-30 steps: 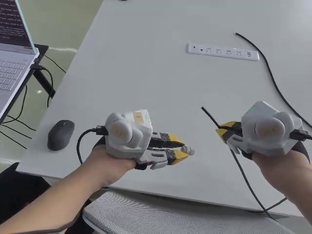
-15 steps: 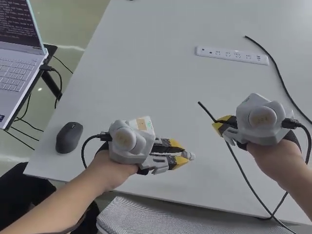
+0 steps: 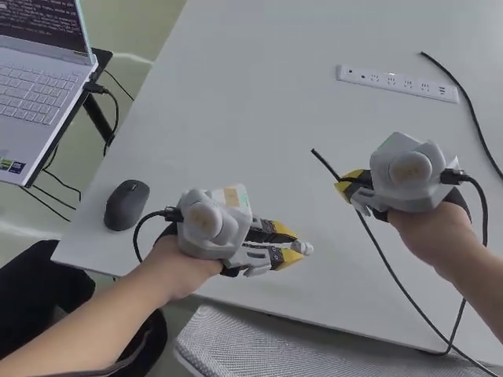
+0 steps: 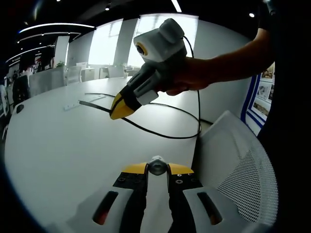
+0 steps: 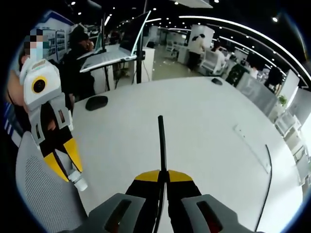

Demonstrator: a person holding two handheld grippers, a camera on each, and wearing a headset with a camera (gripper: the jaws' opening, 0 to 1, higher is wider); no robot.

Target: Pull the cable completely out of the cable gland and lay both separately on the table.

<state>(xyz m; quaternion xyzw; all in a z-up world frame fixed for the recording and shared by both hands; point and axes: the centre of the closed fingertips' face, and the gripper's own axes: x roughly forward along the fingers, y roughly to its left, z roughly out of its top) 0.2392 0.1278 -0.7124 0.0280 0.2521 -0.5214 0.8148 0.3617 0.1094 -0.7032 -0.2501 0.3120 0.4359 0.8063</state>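
The left claw [image 3: 301, 250] is closed on the small grey cable gland [image 4: 157, 165], which is pinched between its yellow tips. The right claw [image 3: 343, 187] is clamped on the black cable [image 5: 161, 138]. The cable's short free end sticks straight out ahead of the tips. The rest trails back under the hand and off the near edge of the white bench [image 3: 236, 102]. The two claws point toward each other, well apart, and the cable end is clear of the gland. Beyond the right claw lies a white power strip [image 3: 397, 82]. Out past the back of the left claw sit a dark mouse [image 3: 126, 204] and, farther off, an open laptop [image 3: 39, 78].
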